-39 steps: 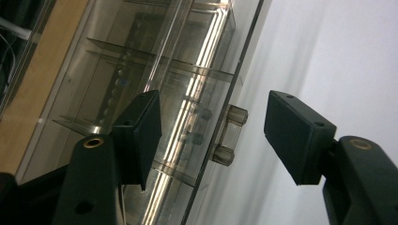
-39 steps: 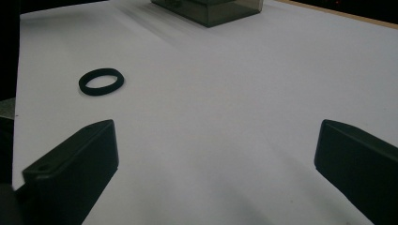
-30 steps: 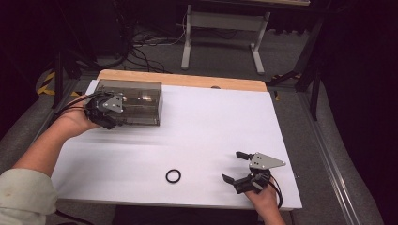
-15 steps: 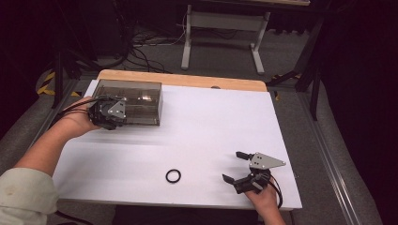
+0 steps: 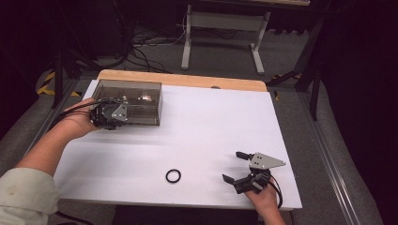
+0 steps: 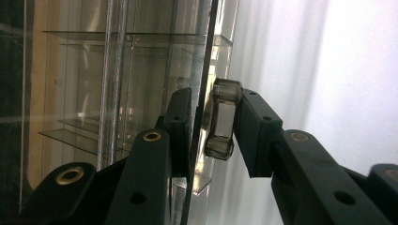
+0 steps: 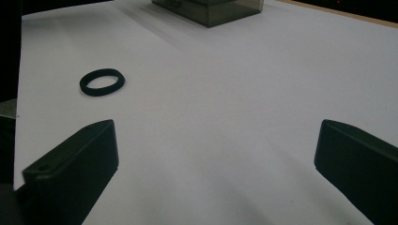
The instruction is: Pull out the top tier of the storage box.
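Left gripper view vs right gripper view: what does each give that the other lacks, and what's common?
Left gripper view: the left gripper, jaws just been closing, pinching the clear handle and door panel; shelves inside. Right gripper view: the open right gripper and the black ring. Both: the smoky box and white table.

The box [image 5: 129, 102] stood at the table's [image 5: 211, 122] far left. The ring [image 5: 173, 176] lay near the front edge, well apart from it.
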The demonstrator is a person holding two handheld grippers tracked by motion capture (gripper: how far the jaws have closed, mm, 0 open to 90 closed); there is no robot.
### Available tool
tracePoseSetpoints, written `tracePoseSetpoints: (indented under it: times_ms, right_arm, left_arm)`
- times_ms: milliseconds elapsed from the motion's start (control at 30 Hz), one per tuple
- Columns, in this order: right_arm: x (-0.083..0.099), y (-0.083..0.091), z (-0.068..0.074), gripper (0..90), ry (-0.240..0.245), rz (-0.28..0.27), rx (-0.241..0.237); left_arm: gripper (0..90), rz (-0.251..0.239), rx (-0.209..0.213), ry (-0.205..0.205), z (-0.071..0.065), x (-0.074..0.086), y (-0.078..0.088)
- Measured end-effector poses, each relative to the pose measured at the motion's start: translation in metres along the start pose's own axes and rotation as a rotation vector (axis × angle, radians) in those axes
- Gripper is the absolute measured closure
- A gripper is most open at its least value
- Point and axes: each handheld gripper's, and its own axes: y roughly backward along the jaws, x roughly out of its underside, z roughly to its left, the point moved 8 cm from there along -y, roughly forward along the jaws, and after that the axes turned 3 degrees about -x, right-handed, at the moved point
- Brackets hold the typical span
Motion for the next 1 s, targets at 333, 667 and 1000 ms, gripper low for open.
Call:
tracePoseSetpoints:
  times_ms: [333, 667, 1000]
  right_arm:
    - [0.000, 0.000, 0.000, 0.5, 0.000, 0.001, -0.002]
    - [0.000, 0.000, 0.000, 0.5, 0.001, 0.002, -0.003]
    - [0.000, 0.000, 0.001, 0.5, 0.001, 0.002, -0.003]
  left_arm:
    - [68.7, 0.008, 0.011, 0.009, -0.002, 0.000, 0.002]
    - [69.0, 0.014, 0.029, 0.001, -0.011, 0.000, 0.008]
    - [70.0, 0.019, 0.040, -0.026, -0.022, -0.002, 0.015]
